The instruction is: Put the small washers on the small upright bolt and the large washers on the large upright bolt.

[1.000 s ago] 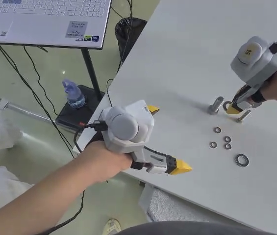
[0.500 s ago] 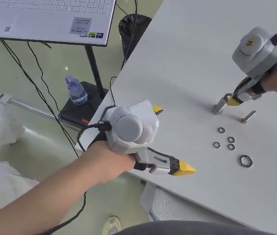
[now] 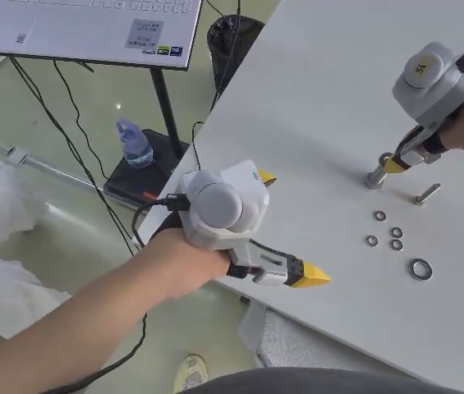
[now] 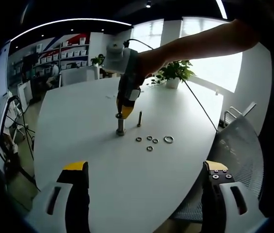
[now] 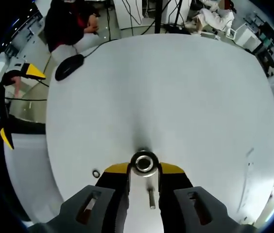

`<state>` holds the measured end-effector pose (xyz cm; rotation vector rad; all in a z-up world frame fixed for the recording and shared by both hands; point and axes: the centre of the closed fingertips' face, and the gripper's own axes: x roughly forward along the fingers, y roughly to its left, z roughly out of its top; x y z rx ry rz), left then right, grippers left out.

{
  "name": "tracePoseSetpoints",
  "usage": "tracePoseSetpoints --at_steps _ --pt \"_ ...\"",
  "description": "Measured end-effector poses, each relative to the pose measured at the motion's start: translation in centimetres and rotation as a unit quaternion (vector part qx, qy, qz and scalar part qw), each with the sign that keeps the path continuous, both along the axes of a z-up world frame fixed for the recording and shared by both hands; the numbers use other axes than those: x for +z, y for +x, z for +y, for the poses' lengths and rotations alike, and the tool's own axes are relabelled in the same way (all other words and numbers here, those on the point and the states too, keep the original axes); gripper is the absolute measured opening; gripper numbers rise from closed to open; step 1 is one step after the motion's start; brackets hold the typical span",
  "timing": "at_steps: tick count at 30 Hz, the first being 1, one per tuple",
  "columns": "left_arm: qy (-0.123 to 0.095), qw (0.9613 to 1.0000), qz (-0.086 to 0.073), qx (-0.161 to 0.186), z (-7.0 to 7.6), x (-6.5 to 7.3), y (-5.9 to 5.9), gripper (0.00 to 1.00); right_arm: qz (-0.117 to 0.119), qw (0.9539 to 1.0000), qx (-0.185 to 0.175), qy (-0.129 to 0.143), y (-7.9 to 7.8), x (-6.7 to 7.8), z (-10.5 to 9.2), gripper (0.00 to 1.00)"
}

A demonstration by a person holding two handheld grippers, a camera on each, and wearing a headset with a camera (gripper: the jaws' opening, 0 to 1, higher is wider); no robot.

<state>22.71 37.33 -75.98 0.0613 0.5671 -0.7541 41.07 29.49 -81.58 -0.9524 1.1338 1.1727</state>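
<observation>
My right gripper (image 3: 389, 162) is clenched on 1 large steel ring washer (image 5: 144, 162), holding it at the top of the large upright steel bolt (image 3: 374, 178) on the white table (image 3: 314, 98). My left gripper (image 3: 287, 226) hangs at the table's near edge, jaws spread wide with nothing between them. 4 small steel washers (image 3: 397, 233) and 1 other large washer (image 3: 420, 268) lie flat near the small upright bolt (image 3: 427, 194). 1.0 s ago the right gripper was down at the tabletop between the 2 bolts.
</observation>
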Motion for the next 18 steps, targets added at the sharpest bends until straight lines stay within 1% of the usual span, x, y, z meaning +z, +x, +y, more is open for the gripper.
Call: tracePoseSetpoints --at_steps 7,10,13,18 --pt "-0.003 1.0000 0.002 -0.001 -0.10 0.03 0.05 0.97 0.005 1.0000 0.000 -0.005 -0.65 -0.03 -0.13 0.22" --pt "-0.005 1.0000 0.002 -0.002 -0.24 0.12 0.20 0.97 0.007 1.0000 -0.002 -0.003 -0.91 0.05 0.02 0.22" --pt "-0.005 1.0000 0.000 -0.002 -0.36 0.41 0.30 0.97 0.007 1.0000 -0.002 -0.006 -0.66 -0.41 -0.09 0.22" --pt "-0.008 1.0000 -0.003 -0.002 -0.49 0.85 0.44 0.97 0.011 0.9999 -0.003 -0.010 -0.81 -0.90 -0.36 0.22"
